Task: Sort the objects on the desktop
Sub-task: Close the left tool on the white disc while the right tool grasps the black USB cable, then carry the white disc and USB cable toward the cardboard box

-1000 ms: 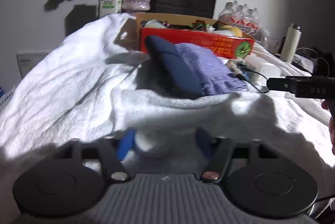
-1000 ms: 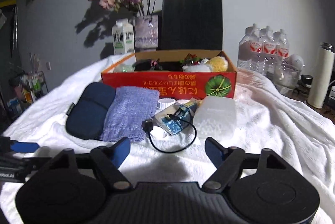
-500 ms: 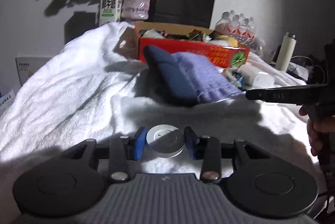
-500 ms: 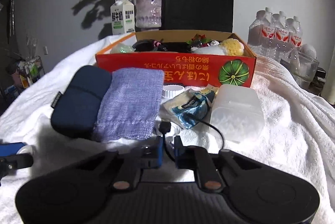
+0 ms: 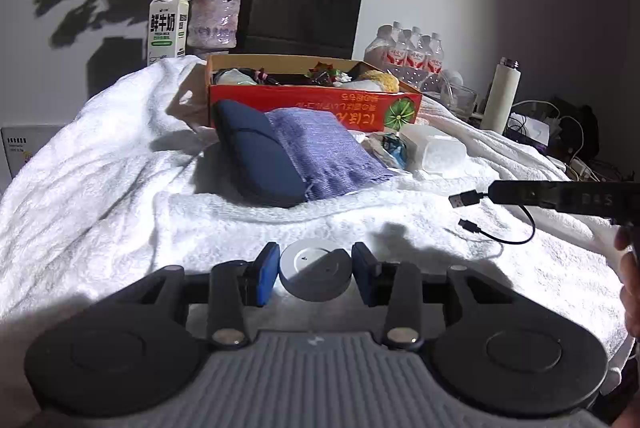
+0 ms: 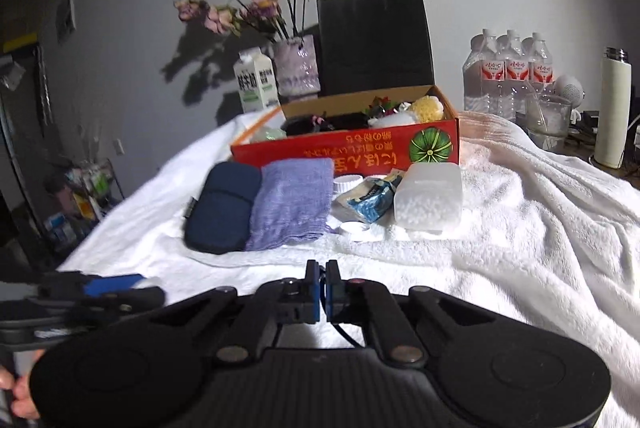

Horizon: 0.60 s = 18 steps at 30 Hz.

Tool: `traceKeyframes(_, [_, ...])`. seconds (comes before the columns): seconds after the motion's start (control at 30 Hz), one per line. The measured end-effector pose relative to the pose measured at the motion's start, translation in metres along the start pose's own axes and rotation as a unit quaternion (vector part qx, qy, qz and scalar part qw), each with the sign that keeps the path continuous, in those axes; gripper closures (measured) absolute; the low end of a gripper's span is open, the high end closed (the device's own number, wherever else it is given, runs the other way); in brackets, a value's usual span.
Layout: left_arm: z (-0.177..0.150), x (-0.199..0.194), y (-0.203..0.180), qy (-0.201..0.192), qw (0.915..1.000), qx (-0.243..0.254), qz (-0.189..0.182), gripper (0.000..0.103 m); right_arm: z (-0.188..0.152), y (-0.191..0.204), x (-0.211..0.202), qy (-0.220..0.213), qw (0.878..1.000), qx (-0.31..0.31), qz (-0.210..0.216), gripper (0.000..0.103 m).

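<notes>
My left gripper [image 5: 315, 270] is shut on a white round lid [image 5: 312, 260], held just above the white towel [image 5: 120, 196]. My right gripper [image 6: 322, 286] is shut on a black USB cable [image 5: 520, 237]. In the left wrist view the cable's two plugs dangle from the right gripper [image 5: 498, 191] over the towel. Behind lie a navy pouch [image 6: 222, 212], a lavender cloth [image 6: 292, 208], white caps [image 6: 347, 183], a snack packet [image 6: 370, 198] and a frosted plastic box [image 6: 430, 196]. A red cardboard box [image 6: 360, 148] holds several items.
Against the wall stand a milk carton [image 6: 256, 84], a vase of flowers [image 6: 296, 66] and a black paper bag [image 6: 374, 42]. Water bottles [image 6: 508, 72], a glass jug [image 6: 548, 120] and a white flask [image 6: 612, 112] crowd the right. Shelves [image 6: 80, 196] stand at the left.
My left gripper closed on the white lid and lifted it off the towel. My right gripper closed on the cable, picked it up from beside the packet and drew back.
</notes>
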<state>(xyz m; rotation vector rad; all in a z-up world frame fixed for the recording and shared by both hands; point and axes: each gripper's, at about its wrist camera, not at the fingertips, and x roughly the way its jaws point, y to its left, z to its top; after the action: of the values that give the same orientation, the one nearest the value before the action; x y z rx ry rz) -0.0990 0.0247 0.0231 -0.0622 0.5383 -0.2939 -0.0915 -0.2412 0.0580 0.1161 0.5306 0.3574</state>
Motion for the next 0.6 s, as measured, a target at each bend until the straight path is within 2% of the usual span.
traceKeyframes(0.17, [0.000,0.000,-0.014,-0.001,0.9999,0.012,-0.005,0.063,-0.011,-0.004,-0.002,0.024,1.000,-0.011,0.000,0.100])
traceKeyframes(0.33, [-0.004,0.004,-0.018,0.005,0.9998,0.017,-0.012,0.063,-0.035,0.000,0.018,0.068,0.996,-0.039,-0.029,0.096])
traceKeyframes(0.4, [-0.005,0.004,-0.019,0.007,0.9997,0.021,-0.012,0.063,-0.038,0.002,0.017,0.063,0.997,-0.042,-0.032,0.095])
traceKeyframes(0.5, [-0.007,0.005,-0.019,0.006,0.9996,0.020,-0.017,0.063,-0.037,0.002,0.015,0.063,0.997,-0.048,-0.027,0.088])
traceKeyframes(0.6, [-0.009,0.007,-0.020,0.008,0.9996,0.018,-0.020,0.063,-0.039,0.001,0.026,0.067,0.996,-0.048,-0.029,0.089])
